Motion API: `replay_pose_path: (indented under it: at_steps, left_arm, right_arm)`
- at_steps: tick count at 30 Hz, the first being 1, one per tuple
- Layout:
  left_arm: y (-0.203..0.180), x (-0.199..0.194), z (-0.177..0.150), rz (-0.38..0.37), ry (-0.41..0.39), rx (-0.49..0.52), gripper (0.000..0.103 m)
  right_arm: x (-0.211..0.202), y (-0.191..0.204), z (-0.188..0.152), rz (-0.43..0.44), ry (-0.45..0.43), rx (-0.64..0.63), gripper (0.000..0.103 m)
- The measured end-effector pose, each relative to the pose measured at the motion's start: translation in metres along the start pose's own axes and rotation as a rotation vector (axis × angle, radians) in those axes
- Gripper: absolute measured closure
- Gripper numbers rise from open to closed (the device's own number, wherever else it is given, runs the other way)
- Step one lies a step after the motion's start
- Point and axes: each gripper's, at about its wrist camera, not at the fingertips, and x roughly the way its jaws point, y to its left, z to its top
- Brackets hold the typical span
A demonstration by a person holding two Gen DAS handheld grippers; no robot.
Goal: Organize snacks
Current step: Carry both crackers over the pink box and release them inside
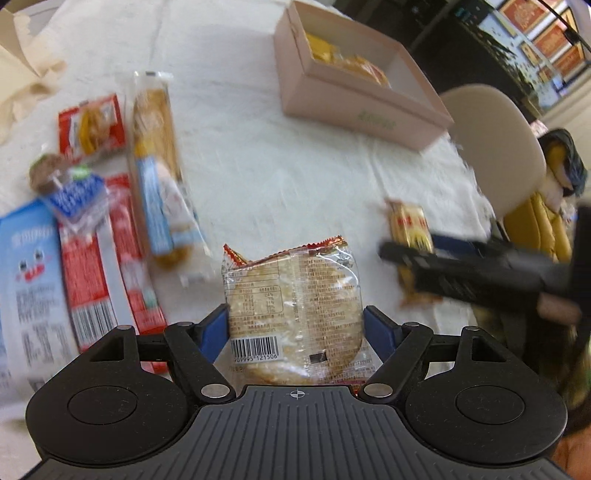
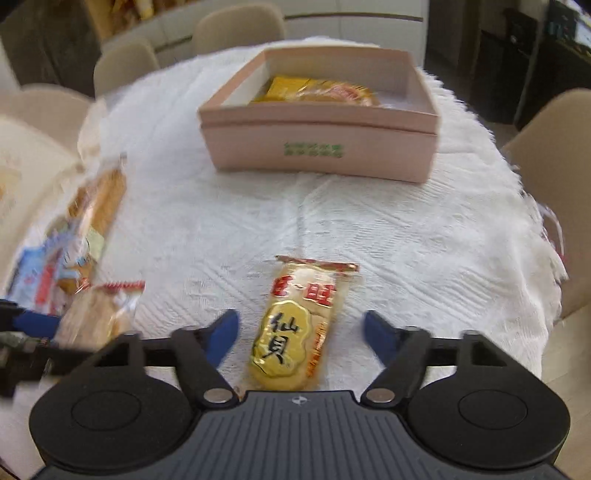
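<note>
My left gripper [image 1: 295, 325] is shut on a clear rice cracker packet [image 1: 293, 306], held above the white tablecloth; it also shows in the right wrist view [image 2: 99, 317] at the left edge. My right gripper [image 2: 301, 332] is open, its blue fingers either side of a yellow and red senbei packet [image 2: 295, 328] lying on the cloth; that packet shows in the left wrist view [image 1: 410, 229] under the right gripper [image 1: 417, 258]. A pink box [image 2: 321, 147] holding yellow and orange packets stands at the far side; it also shows in the left wrist view [image 1: 354, 107].
Several snack packets lie at the left: a long bread stick packet [image 1: 159, 162], red packets [image 1: 90, 125], a blue and white pack [image 1: 29, 280]. Beige chairs [image 2: 236, 26] ring the round table [image 2: 424, 240]. A yellow jacket [image 1: 535, 225] hangs on one chair.
</note>
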Motion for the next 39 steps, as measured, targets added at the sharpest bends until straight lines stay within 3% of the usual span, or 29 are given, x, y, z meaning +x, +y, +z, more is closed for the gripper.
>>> replay_pose_path:
  at_steps: [2,3,5,8,12,15,18,22,24,26,27,32,35,39]
  left_arm:
    - [-0.003,-0.002,-0.007,-0.002,0.002,0.019,0.021]
    - [-0.004,-0.003,-0.010,-0.001,-0.001,0.029,0.021]
    - [-0.006,-0.011,-0.009,-0.002,-0.014,0.047,0.021]
    - [-0.014,-0.037,0.011,-0.019,-0.103,0.082,0.021]
    - [-0.028,-0.086,0.064,-0.063,-0.317,0.112,0.021]
    - [-0.040,-0.105,0.108,-0.078,-0.430,0.124,0.021]
    - [-0.054,-0.099,0.152,-0.086,-0.469,0.157,0.021]
    - [-0.070,-0.049,0.215,-0.167,-0.363,0.122,0.021]
    - [-0.072,0.004,0.242,-0.192,-0.280,0.085,0.019]
    - [-0.069,0.058,0.248,-0.096,-0.190,0.046,0.021]
    - [-0.067,0.075,0.247,-0.081,-0.182,0.042,0.021]
    - [-0.050,0.083,0.232,-0.157,-0.214,-0.027,0.021]
    - [-0.053,0.074,0.231,-0.086,-0.241,0.052,0.021]
    - [-0.083,0.099,0.233,-0.027,-0.094,0.290,0.019]
  right_arm:
    - [0.002,0.011,0.005,-0.030,0.002,-0.055,0.064]
    - [-0.001,0.014,0.006,-0.030,0.007,-0.082,0.067]
    - [-0.019,0.018,0.008,-0.036,-0.027,-0.126,0.069]
    - [-0.065,0.020,0.032,-0.096,-0.189,-0.208,0.069]
    - [-0.142,0.001,0.088,-0.086,-0.414,-0.147,0.069]
    - [-0.181,-0.012,0.117,-0.081,-0.516,-0.103,0.069]
    - [-0.203,-0.025,0.135,-0.098,-0.566,-0.084,0.069]
    - [-0.207,-0.046,0.138,-0.141,-0.549,-0.077,0.069]
    - [-0.201,-0.057,0.137,-0.158,-0.526,-0.064,0.069]
    - [-0.190,-0.068,0.139,-0.166,-0.486,-0.037,0.069]
    - [-0.184,-0.074,0.139,-0.168,-0.467,-0.026,0.069]
    - [-0.143,-0.100,0.144,-0.145,-0.363,0.008,0.069]
    - [-0.105,-0.107,0.162,-0.081,-0.281,0.062,0.069]
    - [-0.040,-0.100,0.203,0.001,-0.183,0.103,0.069]
